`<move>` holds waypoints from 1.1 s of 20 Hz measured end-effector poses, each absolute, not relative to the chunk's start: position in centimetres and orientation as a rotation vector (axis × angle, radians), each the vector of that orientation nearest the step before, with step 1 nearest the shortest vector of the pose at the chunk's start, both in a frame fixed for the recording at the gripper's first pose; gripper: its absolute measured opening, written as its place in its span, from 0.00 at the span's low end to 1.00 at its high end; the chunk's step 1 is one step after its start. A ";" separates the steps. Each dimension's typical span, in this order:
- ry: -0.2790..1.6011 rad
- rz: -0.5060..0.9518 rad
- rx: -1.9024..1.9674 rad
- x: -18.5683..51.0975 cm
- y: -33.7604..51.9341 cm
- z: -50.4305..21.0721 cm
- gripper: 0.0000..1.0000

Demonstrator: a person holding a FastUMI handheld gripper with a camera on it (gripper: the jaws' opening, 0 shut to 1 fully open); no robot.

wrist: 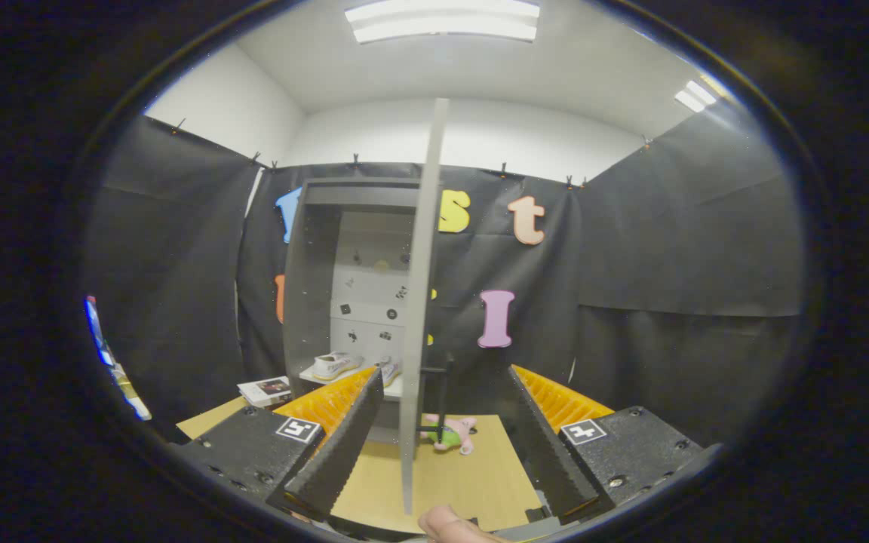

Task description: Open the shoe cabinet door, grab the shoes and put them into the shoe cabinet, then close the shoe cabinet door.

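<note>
The grey shoe cabinet (314,249) stands ahead of my fingers with its door (421,302) swung wide, seen edge-on, its lower edge reaching down between the fingers. A black handle (442,396) sticks out of the door's right face. A pair of white shoes (338,365) rests on a shelf inside the cabinet; the second shoe (391,369) is partly hidden by the door. My gripper (442,452) is open, one finger on each side of the door edge, neither touching it.
A pink and green soft toy (453,435) lies on the wooden floor board (480,475) just right of the door. A stack of books (265,391) sits left of the cabinet. A fingertip (449,524) shows between the finger bases. Black cloth walls surround the booth.
</note>
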State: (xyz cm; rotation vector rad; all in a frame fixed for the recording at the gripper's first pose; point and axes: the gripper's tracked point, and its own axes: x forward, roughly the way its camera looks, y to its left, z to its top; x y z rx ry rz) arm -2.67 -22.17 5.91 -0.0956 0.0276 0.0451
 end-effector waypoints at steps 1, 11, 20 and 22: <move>0.039 0.025 -0.089 -2.1 -23.9 5.6 1.00; 0.087 -0.037 -0.091 4.6 -27.7 2.2 1.00; 0.096 -0.043 -0.148 6.6 -21.6 -0.6 0.91; 0.098 -0.029 -0.132 5.9 -19.5 -0.8 0.91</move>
